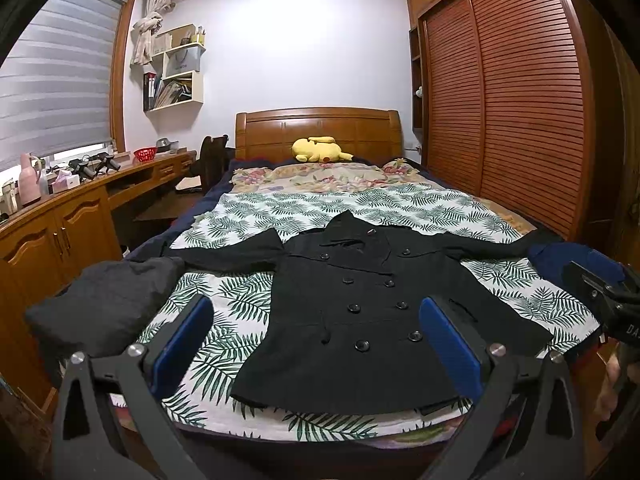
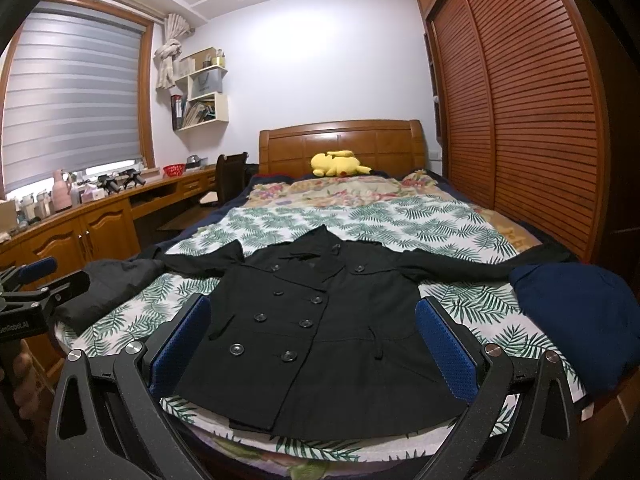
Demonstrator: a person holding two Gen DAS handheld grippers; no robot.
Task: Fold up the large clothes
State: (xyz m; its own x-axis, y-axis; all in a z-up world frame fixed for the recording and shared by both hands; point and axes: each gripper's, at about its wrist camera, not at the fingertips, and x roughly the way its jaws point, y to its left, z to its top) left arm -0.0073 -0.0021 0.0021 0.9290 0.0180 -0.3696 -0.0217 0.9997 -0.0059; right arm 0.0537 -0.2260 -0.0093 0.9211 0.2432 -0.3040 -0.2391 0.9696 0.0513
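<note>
Grey garment at the bed's left edge, my left gripper spread wide and holding nothing, black coat flat and buttoned on the leaf-print sheet, my right gripper likewise spread, navy garment far right.

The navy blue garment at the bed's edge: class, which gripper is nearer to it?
Right. The right gripper is open over the black coat's hem, with the navy blue garment just off its right side. The left gripper, also open, sits farther left.
</note>
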